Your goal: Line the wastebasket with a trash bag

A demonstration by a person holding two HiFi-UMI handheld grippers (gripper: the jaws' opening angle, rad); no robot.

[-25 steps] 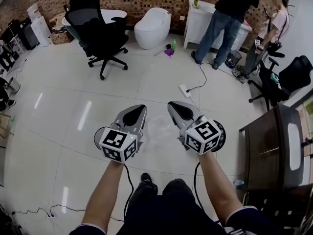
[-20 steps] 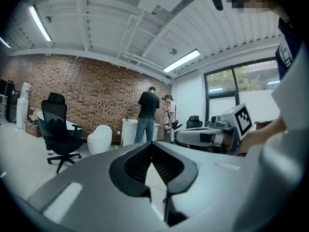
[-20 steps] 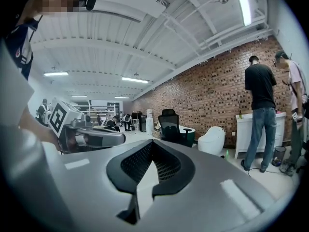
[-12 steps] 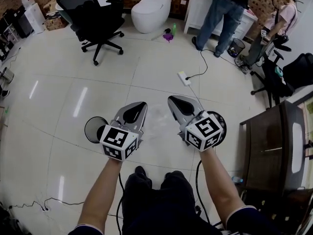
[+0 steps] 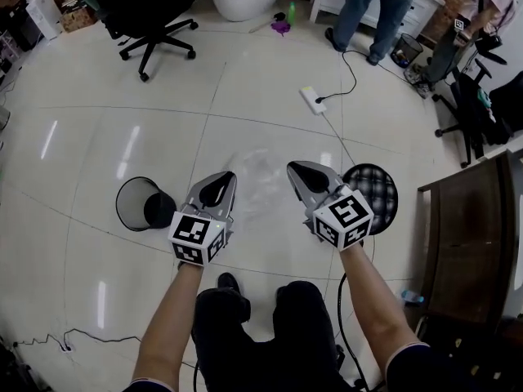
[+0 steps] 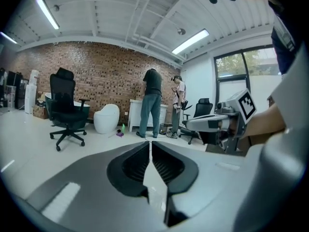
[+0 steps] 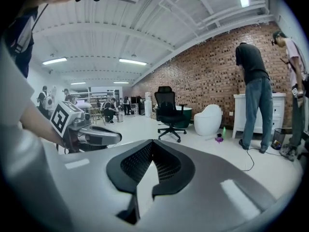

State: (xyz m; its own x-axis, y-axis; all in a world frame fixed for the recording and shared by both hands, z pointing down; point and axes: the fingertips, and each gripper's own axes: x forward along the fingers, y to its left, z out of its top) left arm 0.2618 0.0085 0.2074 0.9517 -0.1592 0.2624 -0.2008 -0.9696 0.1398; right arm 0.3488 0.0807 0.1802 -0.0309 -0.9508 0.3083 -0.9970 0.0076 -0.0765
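Note:
A black mesh wastebasket (image 5: 135, 203) stands on the pale tiled floor, just left of my left gripper (image 5: 222, 176). My right gripper (image 5: 295, 168) is level with the left one, a short way to its right. A thin clear trash bag (image 5: 261, 184) hangs between the two, faint against the tiles. In the left gripper view the jaws (image 6: 149, 144) are closed, with a pale strip of film between them. The right gripper (image 7: 152, 144) is closed in the same way. Both point slightly downward, above the floor.
A round black tufted stool (image 5: 372, 188) stands right of my right gripper. Beyond it a white power strip (image 5: 311, 98) lies on its cable. A dark wooden table (image 5: 470, 243) is at the right edge. An office chair (image 5: 139, 6), two standing people (image 5: 384, 6) and a small bin (image 5: 406, 49) are far off.
Both grippers have dropped toward the floor with the bag between them. The wastebasket, first half hidden behind the left gripper, now shows whole at its left.

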